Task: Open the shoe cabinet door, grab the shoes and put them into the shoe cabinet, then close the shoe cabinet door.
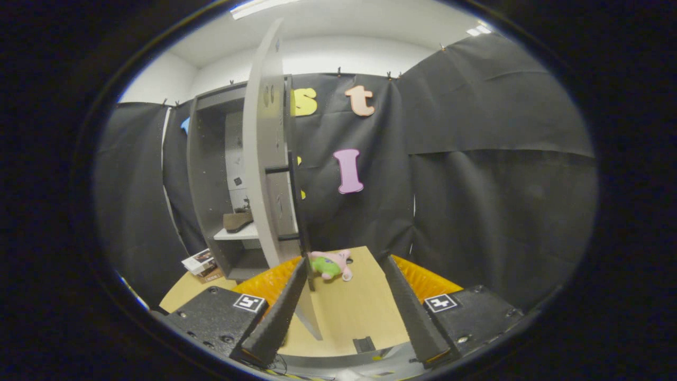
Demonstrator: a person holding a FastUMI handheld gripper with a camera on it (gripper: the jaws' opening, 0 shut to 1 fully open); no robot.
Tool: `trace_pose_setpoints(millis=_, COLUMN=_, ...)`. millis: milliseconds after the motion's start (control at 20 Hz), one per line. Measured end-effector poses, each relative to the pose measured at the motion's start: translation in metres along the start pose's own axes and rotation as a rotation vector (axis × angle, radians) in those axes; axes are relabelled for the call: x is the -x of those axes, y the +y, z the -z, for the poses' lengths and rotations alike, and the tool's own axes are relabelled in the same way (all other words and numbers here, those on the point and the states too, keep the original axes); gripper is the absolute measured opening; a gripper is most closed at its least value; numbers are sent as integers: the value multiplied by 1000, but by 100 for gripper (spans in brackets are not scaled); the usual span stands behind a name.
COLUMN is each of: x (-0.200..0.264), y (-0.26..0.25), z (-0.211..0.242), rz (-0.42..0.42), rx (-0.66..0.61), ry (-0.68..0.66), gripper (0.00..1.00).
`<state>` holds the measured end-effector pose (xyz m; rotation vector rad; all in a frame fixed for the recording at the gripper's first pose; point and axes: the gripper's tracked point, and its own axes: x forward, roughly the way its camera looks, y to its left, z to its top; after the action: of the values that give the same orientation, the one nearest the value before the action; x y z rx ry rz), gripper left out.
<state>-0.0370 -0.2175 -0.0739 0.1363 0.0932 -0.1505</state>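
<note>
The grey shoe cabinet (211,174) stands with its door (267,159) swung open, a brown shoe (237,220) on its shelf. The jaws are apart on either side of the door's lower edge, above a pale wooden worktop (346,312) with a plush toy (331,264).

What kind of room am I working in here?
Likely a staged test booth, not a home: black cloth walls clipped up all round, a grey shoe cabinet with its door swung open and a shoe on the shelf, set on a wooden table. The tool is open.
</note>
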Motion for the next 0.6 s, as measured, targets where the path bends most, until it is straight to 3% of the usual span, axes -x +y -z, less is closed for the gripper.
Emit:
trace_pose_setpoints(millis=150, x=9, y=30, z=34, rz=4, rx=-6, ry=17, gripper=99)
trace_pose_setpoints(millis=600, x=-8, y=172, z=167, rz=-136, rx=39, ry=196, gripper=99)
